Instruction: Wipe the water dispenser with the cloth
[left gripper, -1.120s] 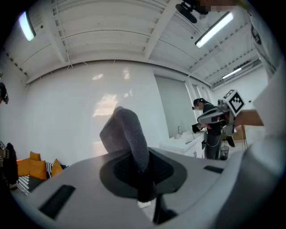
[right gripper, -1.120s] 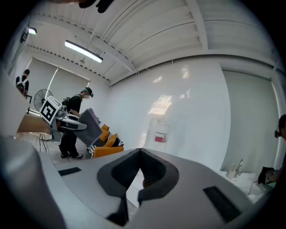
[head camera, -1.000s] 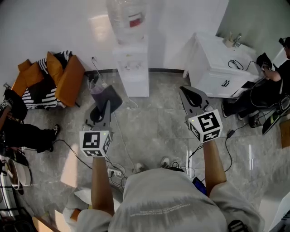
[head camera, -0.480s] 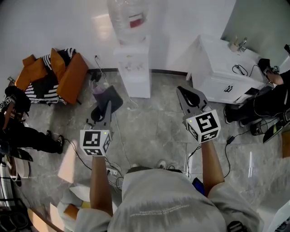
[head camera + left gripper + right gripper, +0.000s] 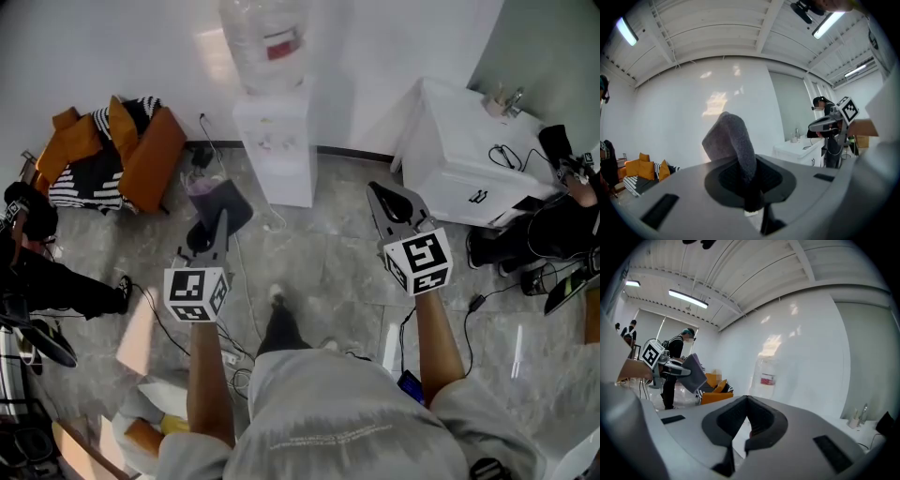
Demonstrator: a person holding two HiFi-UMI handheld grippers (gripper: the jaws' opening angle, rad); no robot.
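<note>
A white water dispenser with a clear bottle on top stands against the far wall; the right gripper view shows the bottle too. My left gripper is shut on a grey cloth, which sticks up between its jaws in the left gripper view as a grey cloth. The cloth hangs in the air, left of the dispenser and apart from it. My right gripper is shut with nothing in it, to the right of the dispenser and short of it.
An orange chair with striped cushions sits at the left wall. A white cabinet stands at the right, with a seated person beside it. Cables lie on the tiled floor near my feet. Another person is at the left edge.
The whole view has shifted as I step forward: my foot now shows ahead on the floor. Both grippers hold the same pose, the cloth still pinched in the left one.
</note>
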